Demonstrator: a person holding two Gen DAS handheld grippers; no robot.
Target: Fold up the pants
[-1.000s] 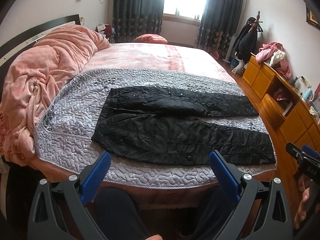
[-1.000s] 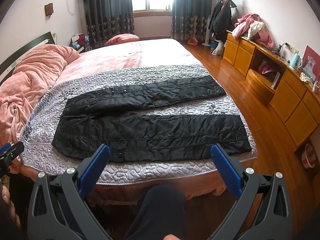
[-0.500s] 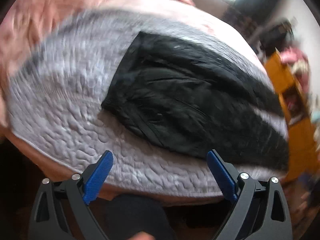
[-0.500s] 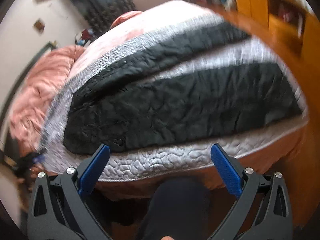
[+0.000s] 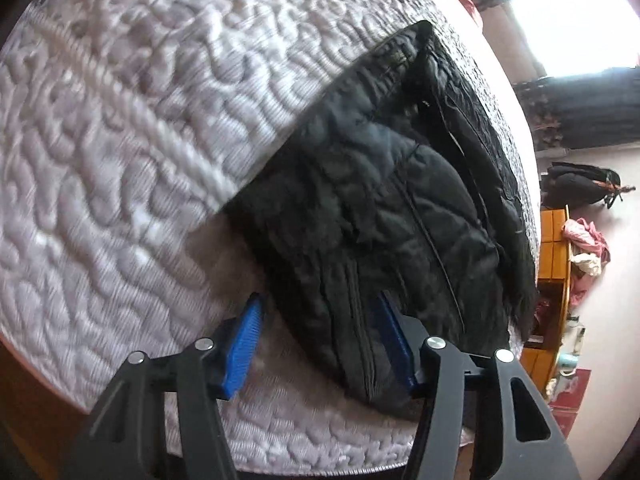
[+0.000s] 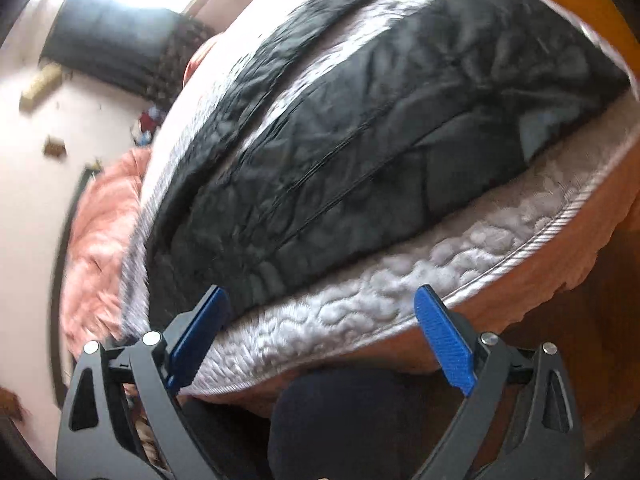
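Observation:
Black quilted pants (image 5: 380, 208) lie flat on a grey quilted bedspread (image 5: 120, 160), legs spread apart. In the left wrist view my left gripper (image 5: 320, 332) hangs low over the waist's near corner. Its jaws are closing, with that corner of fabric between the blue pads (image 5: 244, 344); the pads do not visibly press it. In the right wrist view the pants (image 6: 360, 140) stretch across the bed. My right gripper (image 6: 320, 324) sits just short of the near leg's edge, over the bedspread (image 6: 360, 312). Its jaws stand wide and are closing slightly, with no pants fabric between them.
A pink blanket (image 6: 100, 240) is bunched at the bed's head end. An orange wooden dresser (image 5: 554, 248) with heaped clothes (image 5: 588, 240) lines the wall. A bright window (image 5: 580, 12) with dark curtains (image 5: 580, 112) is beyond. The person's dark-clad leg (image 6: 340, 420) stands against the bed edge.
Both grippers have dropped from a high overview to close above the bed and rolled. The left jaws have narrowed around the waist corner; the right jaws look only slightly narrower.

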